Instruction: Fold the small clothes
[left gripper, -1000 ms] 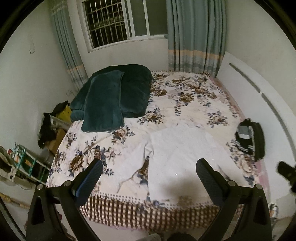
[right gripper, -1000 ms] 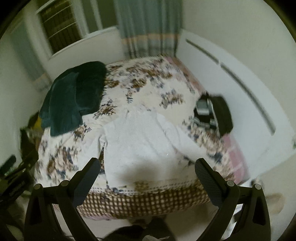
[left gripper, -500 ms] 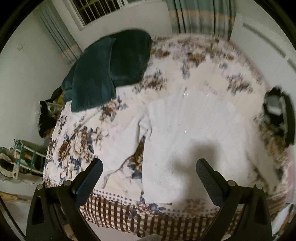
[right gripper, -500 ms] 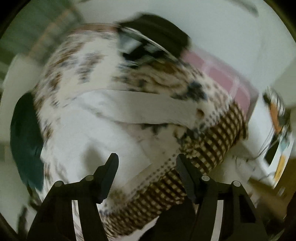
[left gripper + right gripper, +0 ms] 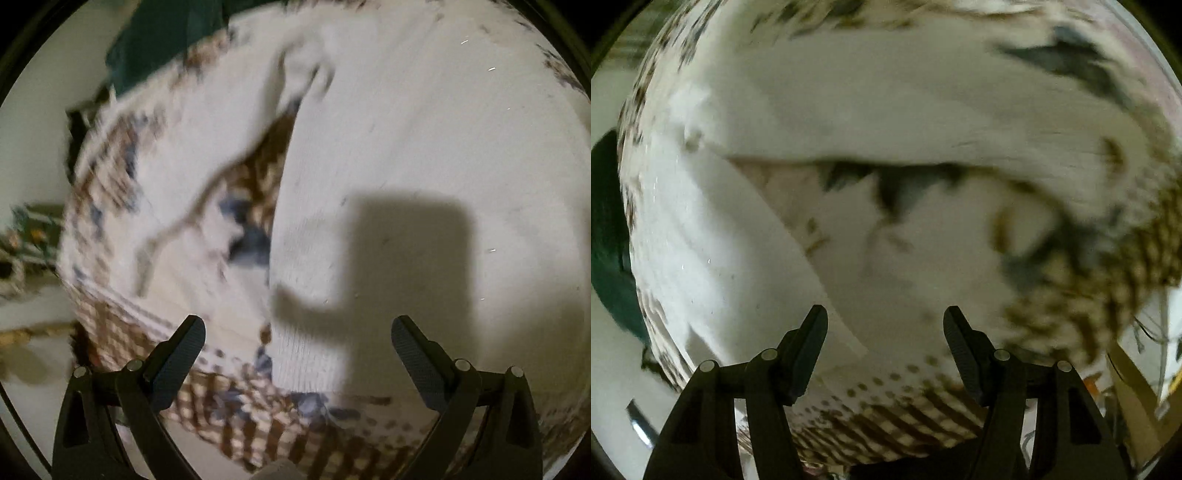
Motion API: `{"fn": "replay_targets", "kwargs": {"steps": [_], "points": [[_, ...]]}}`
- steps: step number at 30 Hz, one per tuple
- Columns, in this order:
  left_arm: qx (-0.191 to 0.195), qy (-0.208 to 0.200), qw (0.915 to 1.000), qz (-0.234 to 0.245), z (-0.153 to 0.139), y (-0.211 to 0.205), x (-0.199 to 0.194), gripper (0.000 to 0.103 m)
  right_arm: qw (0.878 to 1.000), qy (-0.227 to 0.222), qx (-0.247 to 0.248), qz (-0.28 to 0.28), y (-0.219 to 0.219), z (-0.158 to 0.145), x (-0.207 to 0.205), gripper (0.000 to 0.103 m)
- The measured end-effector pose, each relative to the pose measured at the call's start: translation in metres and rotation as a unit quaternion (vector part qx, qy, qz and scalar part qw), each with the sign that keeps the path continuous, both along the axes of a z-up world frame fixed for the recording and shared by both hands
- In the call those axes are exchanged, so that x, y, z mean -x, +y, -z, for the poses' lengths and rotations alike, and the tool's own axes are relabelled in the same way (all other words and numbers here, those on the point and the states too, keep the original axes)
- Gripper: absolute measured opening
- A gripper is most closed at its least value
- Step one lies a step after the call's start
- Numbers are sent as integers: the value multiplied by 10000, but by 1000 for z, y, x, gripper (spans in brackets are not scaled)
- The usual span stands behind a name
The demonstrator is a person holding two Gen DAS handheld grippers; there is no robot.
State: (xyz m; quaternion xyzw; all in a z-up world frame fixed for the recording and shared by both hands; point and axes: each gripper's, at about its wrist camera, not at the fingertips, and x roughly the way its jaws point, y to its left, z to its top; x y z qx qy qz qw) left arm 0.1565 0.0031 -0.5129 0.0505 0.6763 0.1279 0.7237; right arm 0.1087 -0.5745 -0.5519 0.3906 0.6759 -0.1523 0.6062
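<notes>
A white knitted sweater (image 5: 424, 155) lies flat on a floral bed sheet (image 5: 243, 206); its left sleeve (image 5: 207, 166) spreads out to the side. My left gripper (image 5: 297, 332) is open and empty, close above the sweater's lower left hem corner (image 5: 306, 362). In the right wrist view the sweater body (image 5: 713, 243) fills the left and its right sleeve (image 5: 886, 114) runs across the top. My right gripper (image 5: 884, 325) is open and empty, close above the hem's right corner (image 5: 853, 347). Both views are blurred.
The sheet's brown checked border (image 5: 258, 424) hangs over the bed's front edge, also seen in the right wrist view (image 5: 905, 424). A dark green blanket (image 5: 162, 37) lies at the far left of the bed. Clutter stands on the floor at the left (image 5: 22, 243).
Both grippers have dropped from a high view of the whole bed to close above the sweater's lower corners. The right gripper's jaws have narrowed; the left's remain wide.
</notes>
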Motion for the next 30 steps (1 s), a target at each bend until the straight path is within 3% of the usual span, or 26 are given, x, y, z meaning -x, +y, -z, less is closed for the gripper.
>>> {"fn": "replay_targets", "kwargs": {"steps": [6,9,10,11,12,13,14,16,19,24,27,30], "points": [[964,93,9933,-633,52,39,12,101,9992,83,-124,-380,53,53,-23,68],[1308,22,9891,-671,65,41,20,77,9987,130,4,-491,71,68,-25,70],[1344,-75,9891,-596,63,39,22,61,9986,128,38,-510,75,69,-25,70],[1331,-171,9895,-527,61,37,25,36,9985,110,60,-526,80,69,-26,69],[1292,-266,9902,-453,56,36,28,27,9984,52,85,-553,86,70,-24,66],[1300,-321,9900,-434,51,36,31,13,9984,18,94,-564,90,70,-23,52],[1462,-398,9874,-457,46,38,35,10,9984,0,69,-569,93,69,-20,30],[1536,-496,9857,-483,34,44,42,9,9983,48,102,-579,105,70,-15,13],[1552,-601,9852,-399,17,55,52,9,9969,110,327,-709,121,55,-9,10],[1578,-577,9857,-115,4,72,66,9,9947,149,516,-882,141,35,9,9],[1470,-386,9884,44,17,70,70,13,9933,396,440,-996,155,58,9,10],[1131,-326,9929,160,15,60,71,18,9955,431,175,-824,160,76,-4,20]]}}
